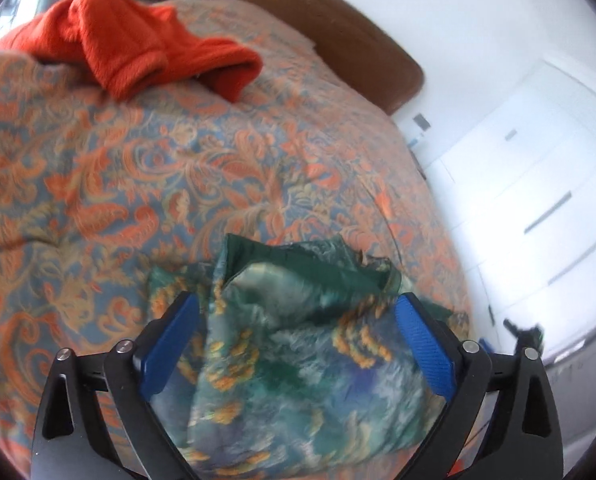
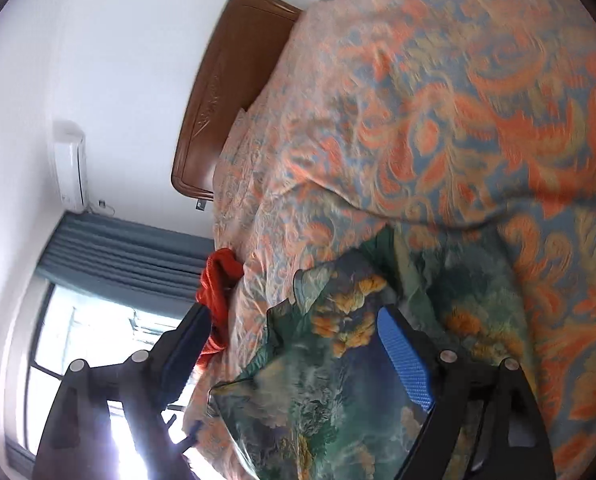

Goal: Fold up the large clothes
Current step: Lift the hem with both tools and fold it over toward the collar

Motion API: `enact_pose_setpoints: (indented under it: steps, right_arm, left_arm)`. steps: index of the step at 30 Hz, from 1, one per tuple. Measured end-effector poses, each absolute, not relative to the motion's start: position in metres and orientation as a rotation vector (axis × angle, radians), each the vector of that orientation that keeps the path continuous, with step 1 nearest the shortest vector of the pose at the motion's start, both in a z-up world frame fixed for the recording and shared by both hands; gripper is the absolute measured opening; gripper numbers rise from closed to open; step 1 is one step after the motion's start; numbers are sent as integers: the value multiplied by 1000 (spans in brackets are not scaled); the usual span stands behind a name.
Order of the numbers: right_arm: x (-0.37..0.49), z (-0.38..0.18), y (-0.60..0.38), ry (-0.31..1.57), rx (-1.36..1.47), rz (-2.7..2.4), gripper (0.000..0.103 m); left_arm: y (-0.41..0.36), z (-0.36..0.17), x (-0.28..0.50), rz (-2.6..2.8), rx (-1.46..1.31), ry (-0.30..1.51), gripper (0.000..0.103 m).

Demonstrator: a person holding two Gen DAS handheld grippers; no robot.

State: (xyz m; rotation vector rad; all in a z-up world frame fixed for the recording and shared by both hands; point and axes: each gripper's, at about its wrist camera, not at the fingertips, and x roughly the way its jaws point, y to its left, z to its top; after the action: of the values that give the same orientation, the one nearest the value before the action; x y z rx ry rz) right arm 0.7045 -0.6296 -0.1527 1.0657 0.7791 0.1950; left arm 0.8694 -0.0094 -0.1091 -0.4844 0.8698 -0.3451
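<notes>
A thin green and blue garment (image 1: 298, 360) printed with orange flowers lies crumpled on the patterned bedspread (image 1: 138, 160). My left gripper (image 1: 297, 300) hovers just over it, open, its blue pads (image 1: 422, 344) wide apart and clear of the cloth. In the right wrist view, which is tilted, the same garment (image 2: 338, 380) lies under my right gripper (image 2: 294, 310). It is also open, with one blue pad (image 2: 406, 356) above the fabric and not pressing on it. Neither gripper holds anything.
An orange knitted sweater (image 1: 130, 44) lies bunched at the far side of the bed (image 2: 218, 284). A brown wooden headboard (image 1: 338, 36) stands against the white wall. White drawers (image 1: 538, 200) stand beside the bed. A wall air conditioner (image 2: 70, 164), a grey-blue curtain (image 2: 130, 248) and a bright window (image 2: 78, 340) are beyond.
</notes>
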Motion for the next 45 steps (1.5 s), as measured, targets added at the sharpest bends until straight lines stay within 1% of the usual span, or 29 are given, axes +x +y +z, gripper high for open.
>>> enact_pose_setpoints:
  steps: [3, 6, 9, 11, 12, 13, 14, 15, 17, 19, 20, 21, 23, 25, 26, 28, 30, 32, 34, 35, 36, 37, 38, 40, 45]
  right_arm:
    - [701, -135, -616, 879, 798, 163, 87]
    - [698, -141, -585, 996, 483, 149, 87]
    - [704, -160, -564, 1042, 373, 122, 87]
    - [712, -176, -553, 1061, 336, 79, 88]
    - [709, -185, -550, 1069, 316, 47, 86]
    - [710, -190, -548, 1078, 301, 23, 82]
    - [711, -192, -545, 1082, 280, 4, 53]
    - [711, -191, -541, 1077, 226, -36, 15]
    - [704, -177, -537, 1038, 148, -117, 11]
    - [700, -159, -537, 970, 111, -137, 10]
    - [698, -150, -535, 930, 85, -149, 10]
    - [694, -136, -531, 865, 47, -157, 10]
    - [696, -123, -527, 797, 9, -171, 10]
    - [701, -117, -520, 735, -19, -210, 10]
    - [706, -119, -518, 708, -31, -235, 10]
    - [714, -133, -515, 694, -74, -275, 10]
    - [728, -168, -519, 758, -97, -301, 10]
    - [735, -202, -522, 849, -95, -294, 10]
    - [734, -230, -524, 881, -94, -286, 11]
    - [732, -236, -524, 877, -99, -281, 11]
    - [731, -240, -524, 874, -100, -278, 12]
    - [731, -243, -525, 871, -93, -274, 13]
    - [731, -246, -526, 866, -83, -269, 14]
    - [731, -251, -530, 857, -62, -258, 14]
    - [731, -259, -531, 834, -34, -249, 14]
  left_arm:
    - [-25, -130, 880, -377, -349, 899, 100]
    - [-52, -171, 915, -326, -268, 997, 100]
    - [-92, -205, 971, -250, -199, 1059, 98]
    - [-117, -221, 1004, -214, -149, 1083, 78]
    - [-134, -229, 1024, -216, -124, 1099, 40]
    - [-138, -233, 1030, -200, -106, 1107, 21]
    - [-151, -232, 1045, -152, -60, 1096, 12]
    - [-156, -227, 1050, -134, -33, 1066, 9]
    - [-164, -210, 1058, -113, 2, 974, 8]
    - [-173, -193, 1071, -105, -4, 889, 7]
    - [-165, -190, 1067, -106, -7, 858, 7]
    - [-170, -185, 1074, -91, 5, 808, 7]
    - [-187, -185, 1092, -35, 58, 722, 7]
    - [-208, -201, 1124, 31, 129, 666, 8]
    - [-207, -212, 1128, 54, 153, 668, 8]
    - [-216, -253, 1165, 92, 173, 732, 9]
    - [-221, -291, 1186, 98, 165, 787, 10]
    - [-225, -315, 1202, 97, 162, 793, 12]
    - [-223, -325, 1209, 92, 172, 776, 13]
    - [-222, -328, 1207, 88, 176, 769, 13]
    - [-225, -333, 1221, 85, 172, 769, 14]
    - [-214, -337, 1229, 80, 163, 768, 14]
    - [-214, -337, 1219, 77, 156, 768, 14]
    - [-213, -340, 1238, 67, 136, 767, 15]
    - [-217, -337, 1225, 48, 103, 760, 15]
